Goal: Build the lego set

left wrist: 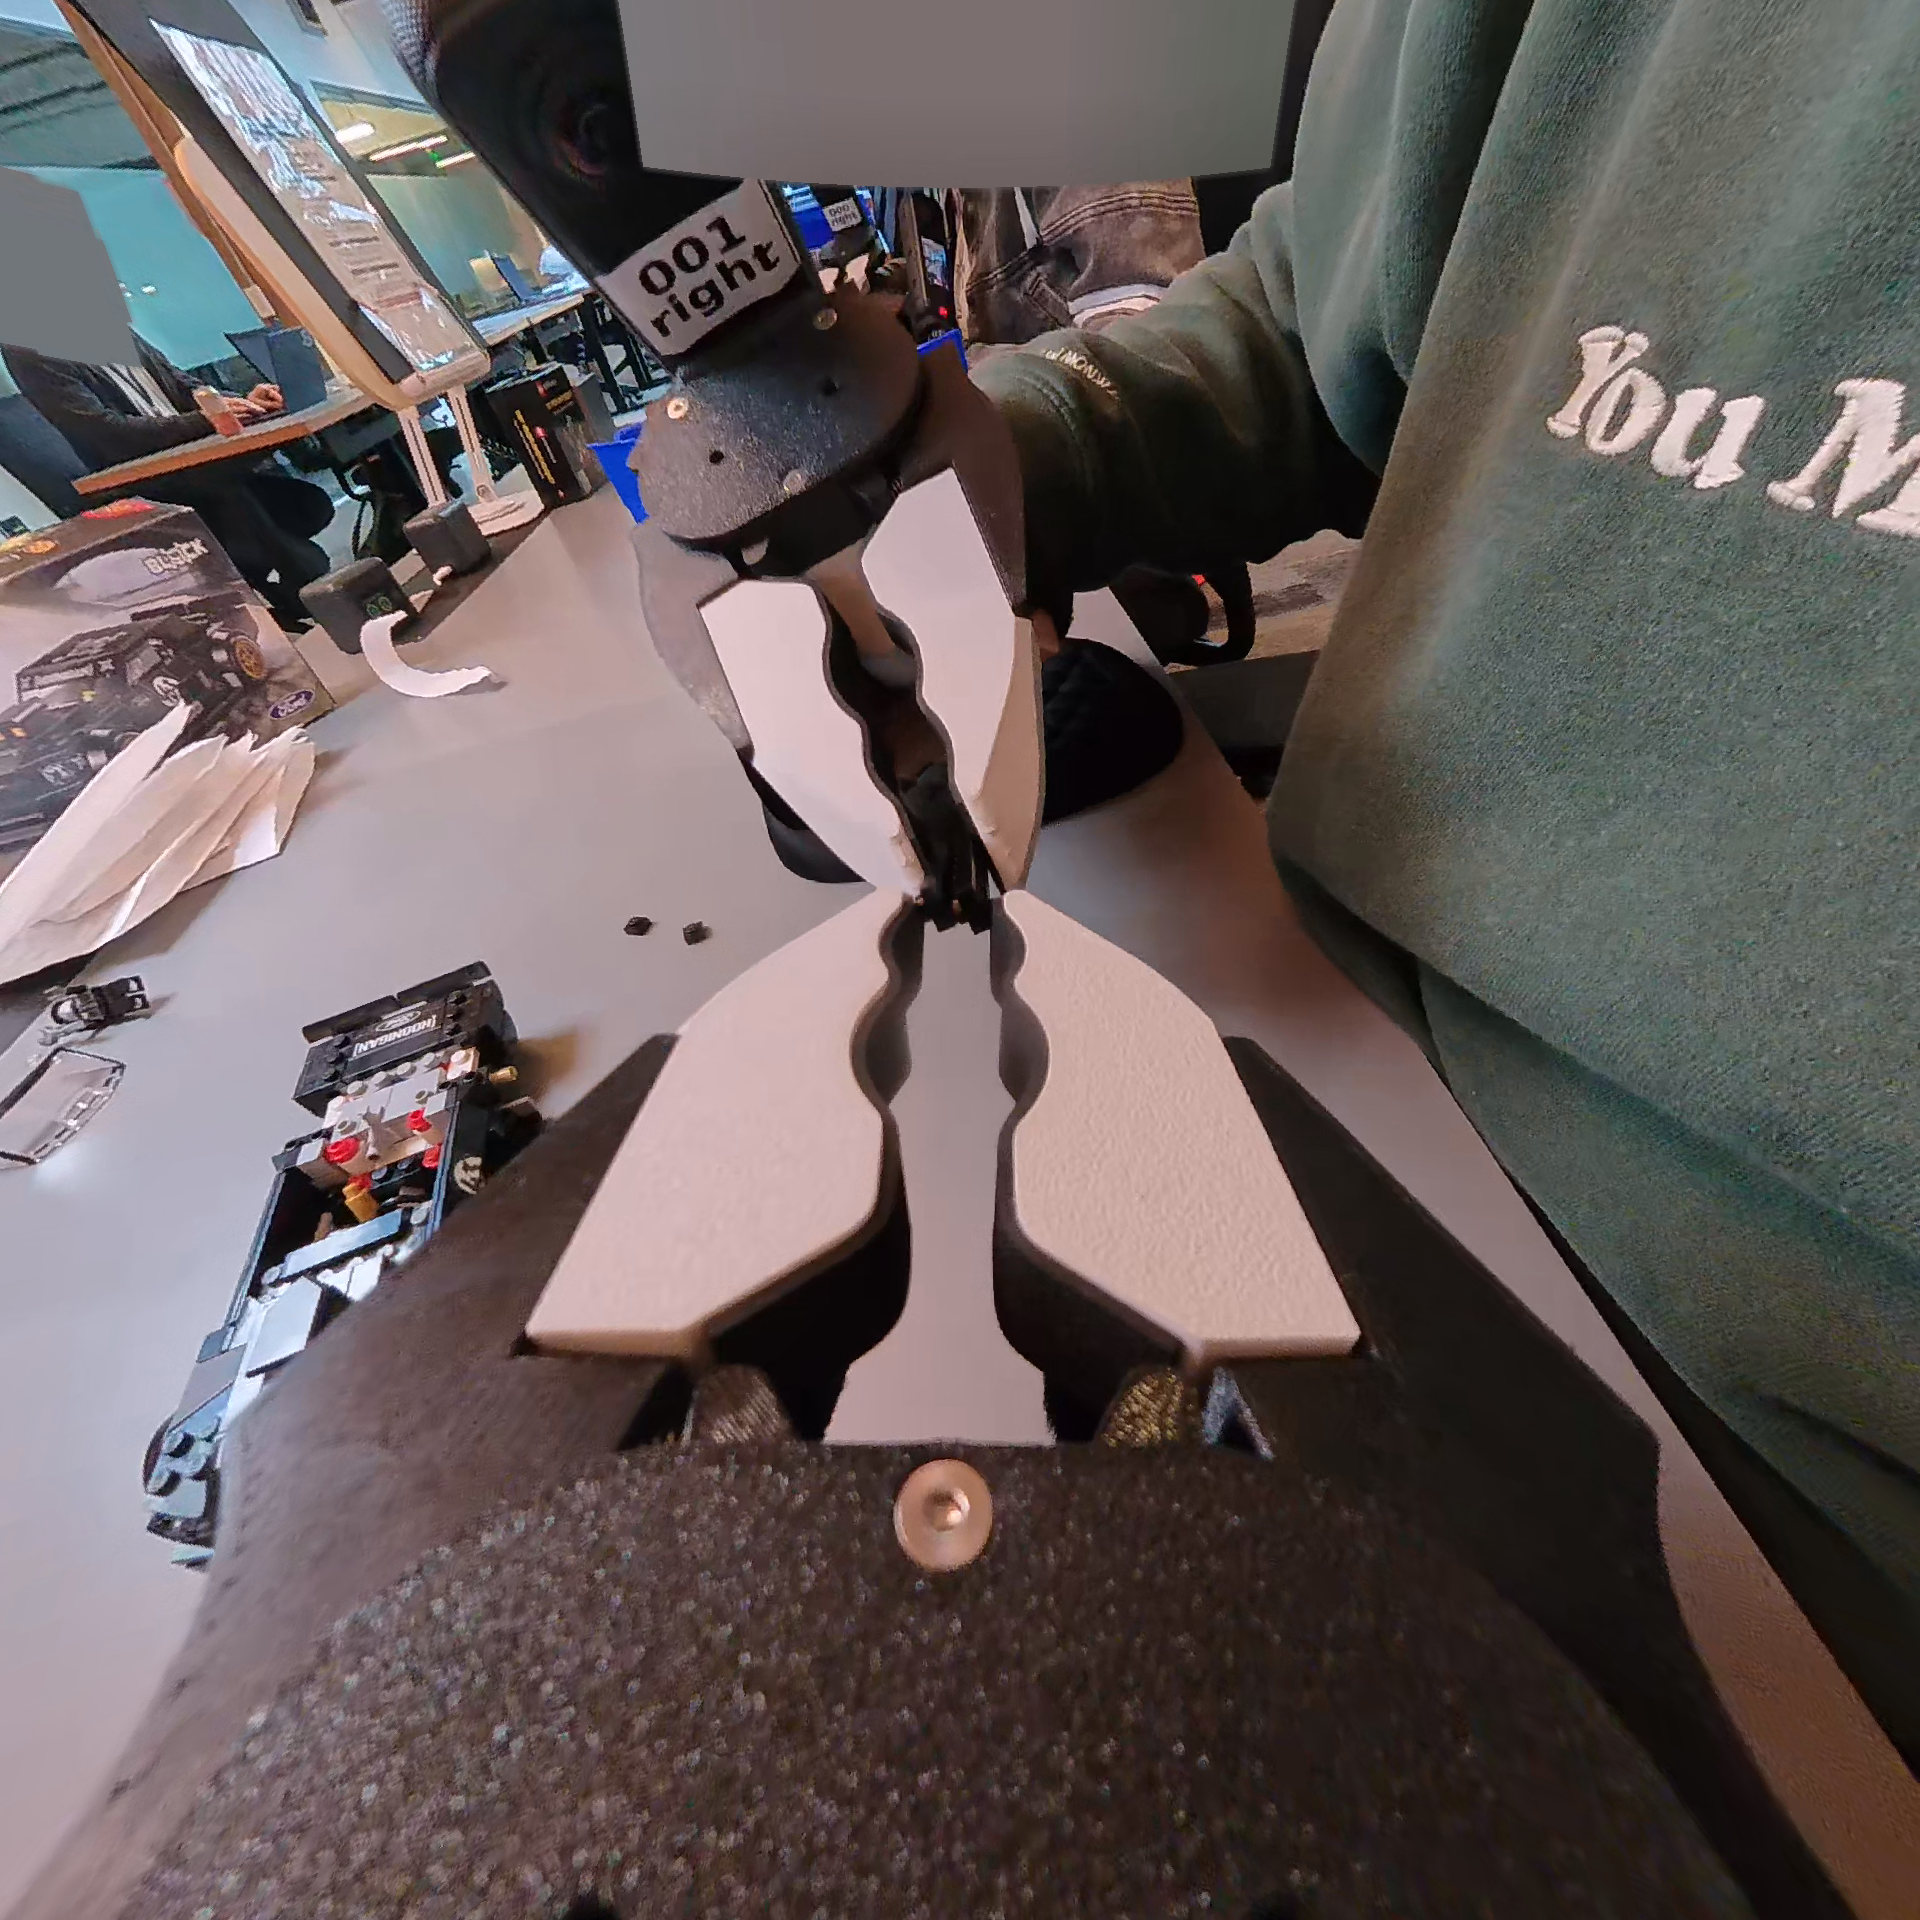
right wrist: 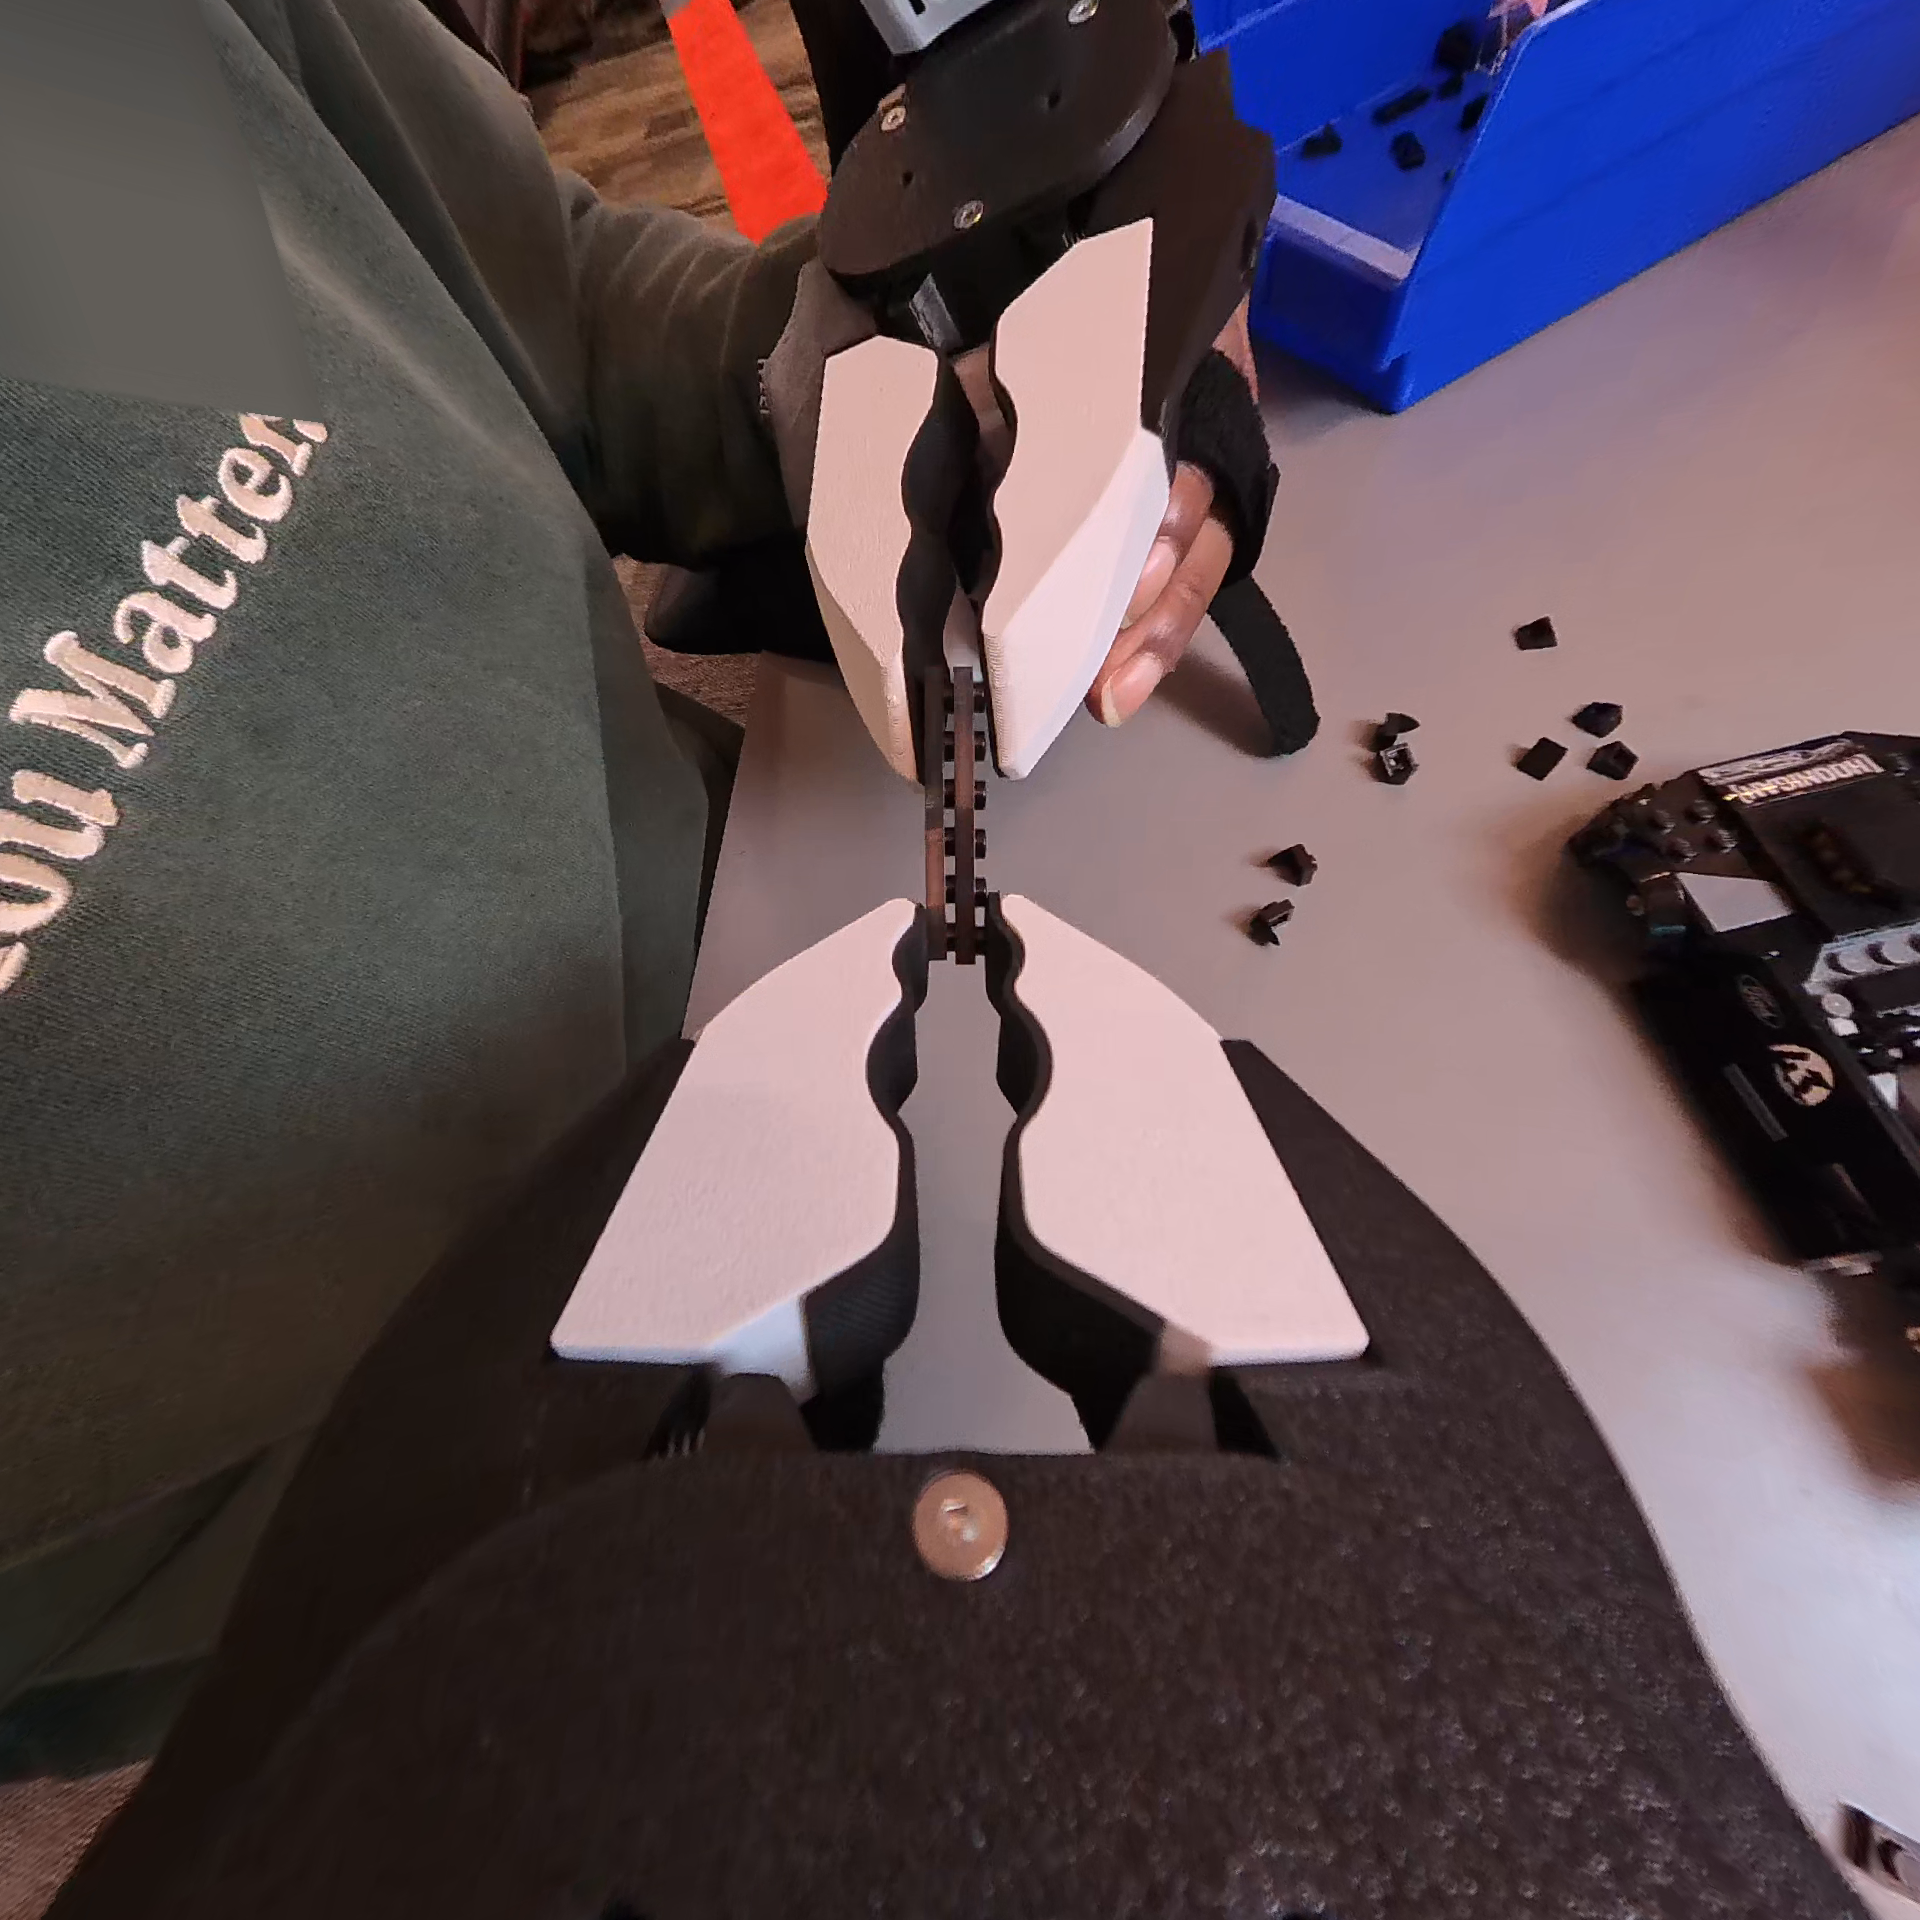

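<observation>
- Two hand-held grippers meet tip to tip above a pale grey tabletop (right wrist: 1455,582), each pinching one end of a pair of thin black studded Lego plates (right wrist: 956,821) held face to face between them, probably so the two layers can be lined up and squeezed together.
- Far left in the left wrist view, the set's printed cardboard box (left wrist: 114,644) and torn white paper bags (left wrist: 156,821) lie on the tabletop, pushed out of the working space.
- Beside them sits the half-built black Lego car (left wrist: 384,1143), blocky, glossy, with small red and grey parts showing inside; it is well apart from the held plates.
- At centre, the left hand-held gripper (right wrist: 951,727) has white, matt, wing-shaped fingers with wavy black rubbery inner pads, pressed onto the upper end of the plates.
- Just below it, the right hand-held gripper (right wrist: 956,940), of the same build, nips the lower end with only its very tips.
- To the right, small black sloped bricks (right wrist: 1558,753) lie scattered loose, within easy reach.
- Farther right, a bright blue plastic parts bin (right wrist: 1558,208) holds more dark pieces.
- A person's green sweatshirt (right wrist: 312,831), soft and embroidered, fills one side of each view.
</observation>
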{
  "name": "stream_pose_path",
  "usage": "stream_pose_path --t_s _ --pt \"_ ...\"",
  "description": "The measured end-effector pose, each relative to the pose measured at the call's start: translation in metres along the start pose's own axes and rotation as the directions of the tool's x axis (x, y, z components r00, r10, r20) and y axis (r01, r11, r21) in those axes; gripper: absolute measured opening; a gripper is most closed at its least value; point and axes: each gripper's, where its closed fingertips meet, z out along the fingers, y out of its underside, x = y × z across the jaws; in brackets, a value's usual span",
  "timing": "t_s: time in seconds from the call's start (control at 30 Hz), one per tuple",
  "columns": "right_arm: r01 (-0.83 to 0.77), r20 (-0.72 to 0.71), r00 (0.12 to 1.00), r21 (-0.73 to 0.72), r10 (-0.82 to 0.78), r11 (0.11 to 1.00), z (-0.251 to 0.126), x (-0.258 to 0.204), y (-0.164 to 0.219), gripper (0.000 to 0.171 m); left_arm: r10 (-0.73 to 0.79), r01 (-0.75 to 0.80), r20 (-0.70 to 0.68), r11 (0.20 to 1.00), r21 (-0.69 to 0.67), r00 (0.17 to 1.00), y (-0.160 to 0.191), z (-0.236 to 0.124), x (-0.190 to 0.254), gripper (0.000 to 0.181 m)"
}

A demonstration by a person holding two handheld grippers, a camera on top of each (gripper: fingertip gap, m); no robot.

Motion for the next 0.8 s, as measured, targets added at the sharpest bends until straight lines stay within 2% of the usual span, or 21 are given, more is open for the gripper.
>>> stream_pose_path --t_s 0.37,0.8 --pt "0.014 -0.004 1.0 0.03 -0.014 0.999 -0.002 0.0 -0.001 0.012 -0.011 0.011 0.018 1.0 -0.016 1.0 -0.001 0.001 -0.003 0.009" --pt "0.027 -0.086 0.996 0.055 -0.023 0.998 -0.005 0.01 -0.006 0.01 0.009 -0.008 0.073 1.0 -0.013 0.997 0.001 -0.001 -0.012 0.01"
